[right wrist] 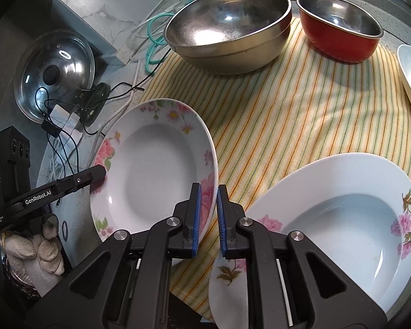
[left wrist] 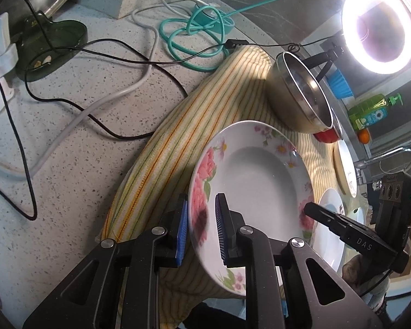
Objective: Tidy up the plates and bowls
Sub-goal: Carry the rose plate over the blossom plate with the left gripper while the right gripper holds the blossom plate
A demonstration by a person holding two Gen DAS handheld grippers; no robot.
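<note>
Both hand-held grippers clamp the rose-patterned plate (right wrist: 153, 170) by opposite rims above the striped cloth (right wrist: 301, 115) on the speckled tabletop (left wrist: 76, 126). The left hand-held gripper (left wrist: 201, 227), printed "GenRobot.AI" as seen from the right wrist, pinches the left rim. The right hand-held gripper (right wrist: 207, 213), lettered "DAS" in the left view, pinches the right rim. A second floral plate (right wrist: 342, 219) lies beside it; a steel bowl (right wrist: 227, 27) and red bowl (right wrist: 339, 35) stand behind.

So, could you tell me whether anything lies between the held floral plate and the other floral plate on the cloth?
Nothing visible does. The floral plate, gripped at both rims, has only bare striped cloth between it and the second plate.
</note>
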